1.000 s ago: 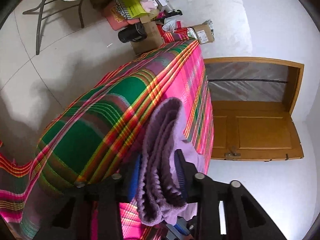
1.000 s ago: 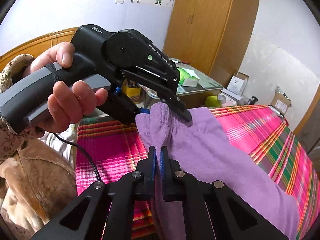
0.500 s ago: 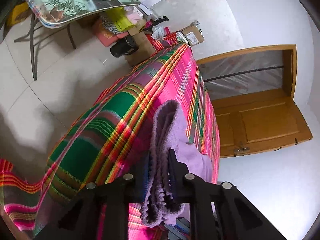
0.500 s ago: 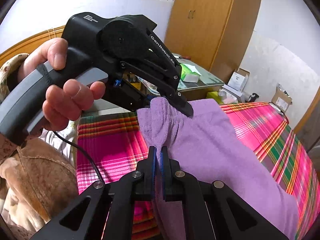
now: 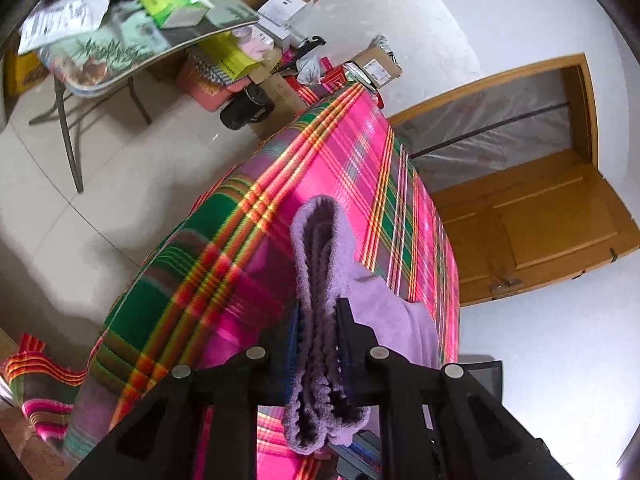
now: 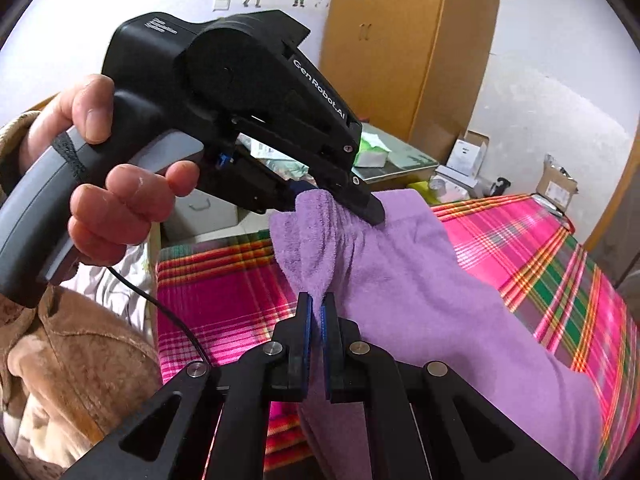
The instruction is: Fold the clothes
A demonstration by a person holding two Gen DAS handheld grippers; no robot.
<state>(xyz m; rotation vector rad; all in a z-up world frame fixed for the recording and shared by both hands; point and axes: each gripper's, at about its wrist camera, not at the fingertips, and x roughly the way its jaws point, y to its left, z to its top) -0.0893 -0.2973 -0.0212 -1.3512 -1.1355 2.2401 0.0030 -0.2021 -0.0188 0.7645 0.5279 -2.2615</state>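
The left claw clamps a bunched, several-layer edge of the purple cloth; the right claw pinches the same edge just beside it. The cloth hangs lifted over the plaid bed. To fold well, I'd draw the claws apart, tension the edge, then lay it flat. Its long axis trails away toward the bed's far end.

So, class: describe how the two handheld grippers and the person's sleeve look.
Both grippers, left gripper and right gripper, are matte black with blue-lined fingers and silver bolts. The left has a grey handle, white "GenRobot.AI" lettering and a thin black cable. The sleeve is tan suede-like fabric.
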